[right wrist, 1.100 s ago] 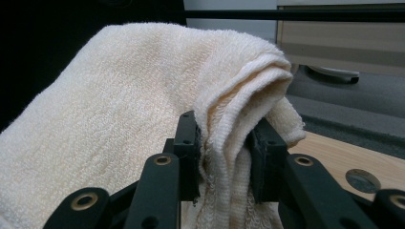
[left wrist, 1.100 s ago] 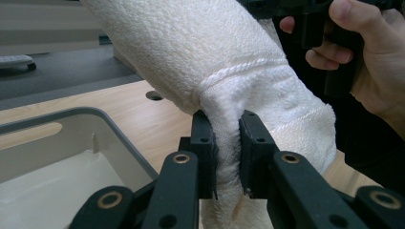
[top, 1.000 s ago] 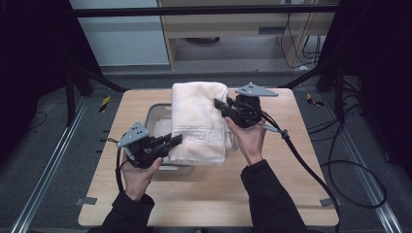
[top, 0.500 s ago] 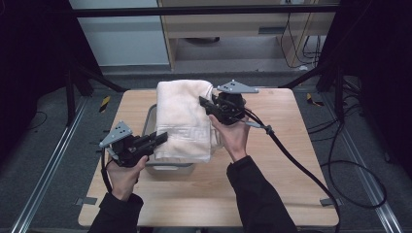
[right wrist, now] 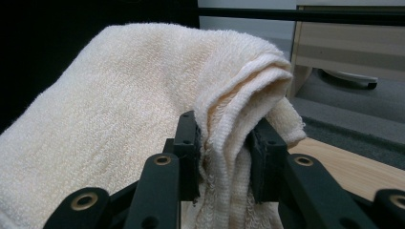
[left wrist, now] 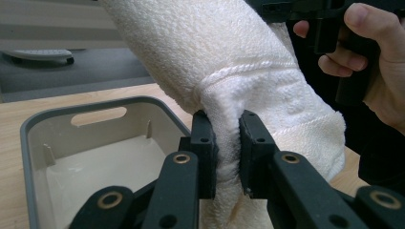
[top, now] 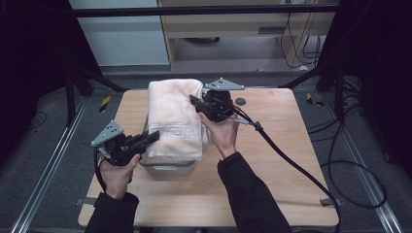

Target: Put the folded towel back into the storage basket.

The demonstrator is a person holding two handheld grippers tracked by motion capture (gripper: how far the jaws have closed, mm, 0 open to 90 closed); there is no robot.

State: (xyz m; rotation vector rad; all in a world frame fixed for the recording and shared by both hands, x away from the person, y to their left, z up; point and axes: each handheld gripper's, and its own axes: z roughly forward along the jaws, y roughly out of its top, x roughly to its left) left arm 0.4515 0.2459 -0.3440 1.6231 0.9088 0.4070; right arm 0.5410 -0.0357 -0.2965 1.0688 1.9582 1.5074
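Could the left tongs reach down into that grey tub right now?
Probably not. The left tongs are clamped on the towel, which drapes across the grey tub; they'd have to let go or lower it in first.

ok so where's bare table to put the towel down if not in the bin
Best patch: the right half of the table, between the right forearm and the far right edge, crossed only by the cable. The near strip in front of the bin is bare too. It is crowded mid-left, where both tools hold the towel over the bin.

Overhead forward-down view; two close jaw-level views (shared towel (top: 174,116)).
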